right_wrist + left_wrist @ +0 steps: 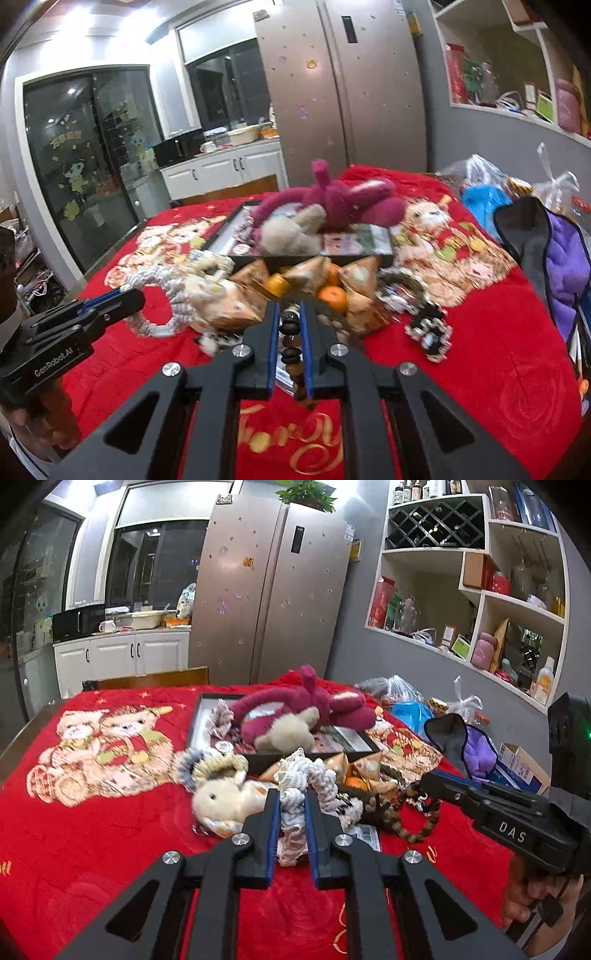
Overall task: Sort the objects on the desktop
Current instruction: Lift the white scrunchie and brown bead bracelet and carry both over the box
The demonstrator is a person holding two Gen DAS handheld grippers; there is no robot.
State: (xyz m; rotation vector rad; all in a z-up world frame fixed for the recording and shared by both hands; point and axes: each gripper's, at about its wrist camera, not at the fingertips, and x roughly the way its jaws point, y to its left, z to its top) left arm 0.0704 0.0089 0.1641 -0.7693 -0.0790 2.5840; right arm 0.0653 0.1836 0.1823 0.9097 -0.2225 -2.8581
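Red blanket (pixel 110 830) with printed teddy bears covers the whole table; gold lettering on its near edge in the right wrist view. A steel double-door fridge (pixel 273 590) stands behind the table, open wall shelves (pixel 476 602) to its right.

Black shallow tray (pixel 364 747) at mid-table, far side of the clutter. Across it lies a magenta plush toy (pixel 325 705), limbs spread, with a beige plush toy (pixel 284 734) lying against its front.

Right edge of the table: a dark pouch with purple lining (pixel 476 753), plastic bags behind it.

In front of the tray, a heap — tan pyramid-shaped packets (pixel 306 273), oranges (pixel 332 297) between them, a cream plush animal (pixel 221 797) on the left.

Left gripper (pixel 291 808): fingers drawn nearly together, clamped on a white knotted rope toy (pixel 314 775). The rope runs up from between the blue pads and over the heap; its looped end shows beside the gripper in the right wrist view. Whether the rope is clear of the blanket I cannot tell.

Right gripper (pixel 289 325): fingers likewise nearly together, pinching a string of dark brown beads (pixel 291 343). The strand passes between the pads and hangs below them. In the left wrist view the bead loop dangles from the gripper tip, just above the blanket, right of the heap.

Small bits: a black-and-white beaded bracelet (pixel 430 328) lying on the blanket right of the heap — apart from both grippers. A barcode tag (pixel 367 836) lies flat under the heap's near edge.
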